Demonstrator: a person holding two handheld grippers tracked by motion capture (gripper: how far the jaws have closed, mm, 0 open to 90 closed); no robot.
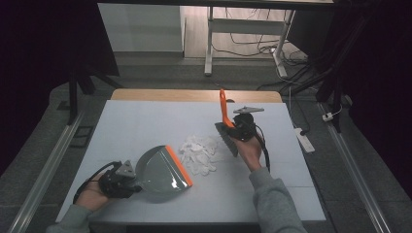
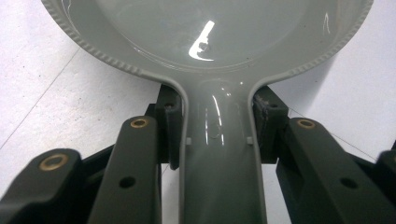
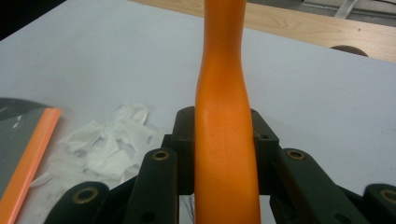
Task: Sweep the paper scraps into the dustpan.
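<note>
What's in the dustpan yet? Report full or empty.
Empty. The dustpan shows a bare grey bowl, and the white paper scraps lie on the table beyond its orange lip.

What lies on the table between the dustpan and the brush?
A heap of white paper scraps lies between the dustpan and the brush, close to the pan's orange lip; the high view shows it.

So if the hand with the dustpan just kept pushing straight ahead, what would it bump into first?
Probably the white paper scraps. The left gripper holds the dustpan by its handle, orange lip toward the pile, which lies just beyond it. Whether they already touch is unclear.
</note>
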